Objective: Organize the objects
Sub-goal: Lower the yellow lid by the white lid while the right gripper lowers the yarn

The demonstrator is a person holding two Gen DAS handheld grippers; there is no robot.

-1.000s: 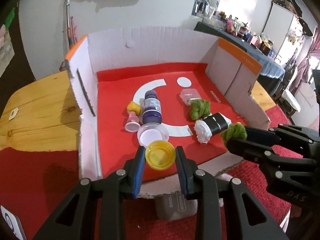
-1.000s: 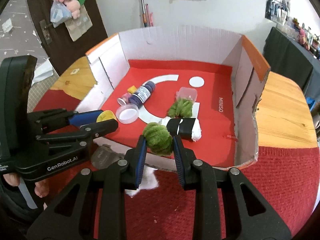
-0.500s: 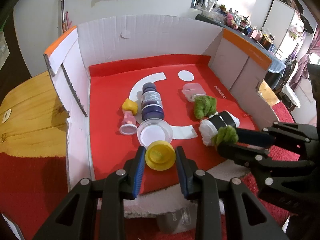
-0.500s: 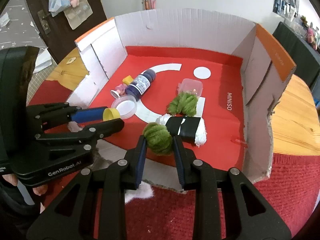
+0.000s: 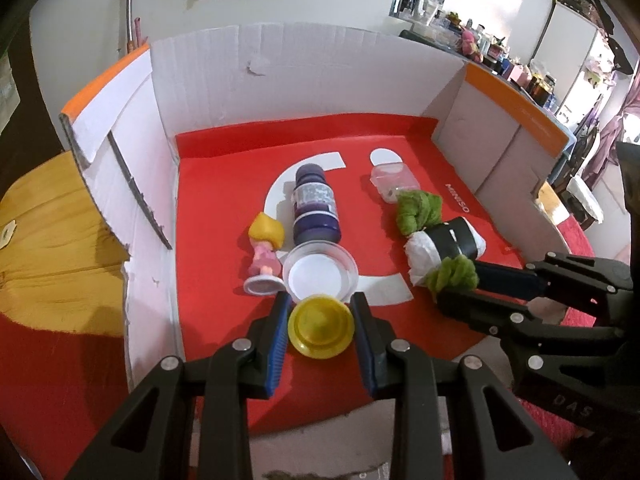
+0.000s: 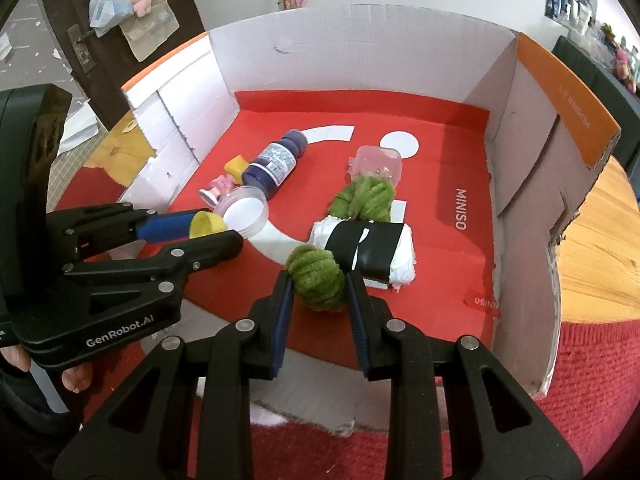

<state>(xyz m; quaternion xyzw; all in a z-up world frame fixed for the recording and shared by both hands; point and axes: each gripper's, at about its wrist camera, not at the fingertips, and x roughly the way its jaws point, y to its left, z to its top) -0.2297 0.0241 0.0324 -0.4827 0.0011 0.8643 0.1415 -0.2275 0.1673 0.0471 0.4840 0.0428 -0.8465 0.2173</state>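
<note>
Lying ahead: purple bottle (image 5: 314, 208), clear lid (image 5: 320, 274), taped white roll (image 6: 366, 254).

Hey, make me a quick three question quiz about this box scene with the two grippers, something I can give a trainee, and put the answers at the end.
1. True or false: the left gripper holds a yellow cap.
2. What is clamped in the right gripper?
A. the purple bottle
B. a green fuzzy bundle
C. the clear round lid
3. Fill in: the small figurine with yellow hair lies on the red floor of the cardboard box, just to the ____ of the purple bottle in the left wrist view.

Key
1. True.
2. B; a second green bundle lies loose in the box.
3. Left.
</note>
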